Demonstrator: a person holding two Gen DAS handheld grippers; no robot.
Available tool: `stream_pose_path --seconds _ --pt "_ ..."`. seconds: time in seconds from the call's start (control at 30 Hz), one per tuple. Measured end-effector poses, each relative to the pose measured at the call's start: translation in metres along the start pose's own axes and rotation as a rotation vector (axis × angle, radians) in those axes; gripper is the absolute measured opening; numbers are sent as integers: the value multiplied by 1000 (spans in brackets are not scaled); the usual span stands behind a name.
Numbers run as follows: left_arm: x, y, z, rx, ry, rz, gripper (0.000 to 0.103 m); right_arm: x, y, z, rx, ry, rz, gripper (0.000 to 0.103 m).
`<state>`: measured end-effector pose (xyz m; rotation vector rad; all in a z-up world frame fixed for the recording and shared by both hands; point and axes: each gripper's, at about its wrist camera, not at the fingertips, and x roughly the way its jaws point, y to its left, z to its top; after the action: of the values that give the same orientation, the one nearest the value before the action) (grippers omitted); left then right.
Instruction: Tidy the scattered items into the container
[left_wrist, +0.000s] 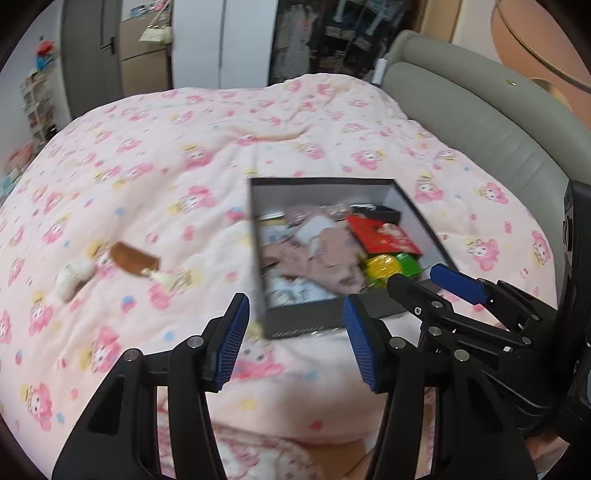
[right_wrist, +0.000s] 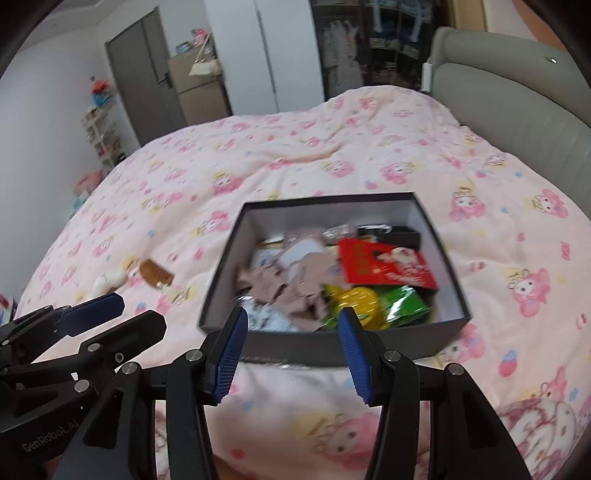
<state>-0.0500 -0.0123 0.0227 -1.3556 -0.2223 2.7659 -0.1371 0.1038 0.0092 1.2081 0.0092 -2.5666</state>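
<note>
A dark open box (left_wrist: 299, 325) (right_wrist: 221, 280) sits on the pink bed. It holds a red packet (right_wrist: 384, 264), a yellow item (right_wrist: 356, 301), a green packet (right_wrist: 404, 304) and beige cloth (right_wrist: 295, 280). Left of the box lie a brown comb (left_wrist: 135, 258) (right_wrist: 157, 273) and a small white toy (left_wrist: 74, 277) (right_wrist: 109, 278). My left gripper (left_wrist: 293, 341) is open and empty, just short of the box's near left corner. My right gripper (right_wrist: 291, 350) is open and empty at the box's near wall. The right gripper also shows in the left wrist view (left_wrist: 439, 286), and the left gripper in the right wrist view (right_wrist: 122, 314).
The pink patterned duvet (left_wrist: 184, 166) covers the whole bed. A grey padded headboard (left_wrist: 480, 122) runs along the right. Beyond the far edge stand a grey door (right_wrist: 144, 74), a cabinet (right_wrist: 199, 88) and shelves (right_wrist: 99, 129).
</note>
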Motion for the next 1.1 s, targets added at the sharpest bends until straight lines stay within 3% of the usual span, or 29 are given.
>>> stream_pose_path --seconds 0.13,0.2,0.27,0.33,0.4,0.53,0.7,0.83,0.97,1.1 --pt "-6 37 -14 -70 3 -1 54 4 39 -4 -82 13 54 35" --pt "-7 55 -19 -106 -1 16 54 11 54 -4 -104 26 67 35" --pt "-11 78 -25 -186 -37 96 53 22 74 -4 -126 50 120 35" --pt "-12 95 -27 -244 -70 182 45 36 93 -1 -142 77 155 35" --pt "-10 111 -27 -292 -81 203 43 55 115 10 -155 91 188 35" --pt "6 170 -17 -461 -71 149 50 86 138 32 -131 87 235 35" --pt "56 241 -10 -676 26 116 50 149 162 36 -106 204 216 35" --pt "107 273 0 -809 92 67 48 200 178 31 -118 293 189 35" --pt "142 278 7 -845 134 34 48 250 187 25 -113 390 147 35" --pt "164 279 -8 -836 190 47 49 278 193 20 -167 416 100 38"
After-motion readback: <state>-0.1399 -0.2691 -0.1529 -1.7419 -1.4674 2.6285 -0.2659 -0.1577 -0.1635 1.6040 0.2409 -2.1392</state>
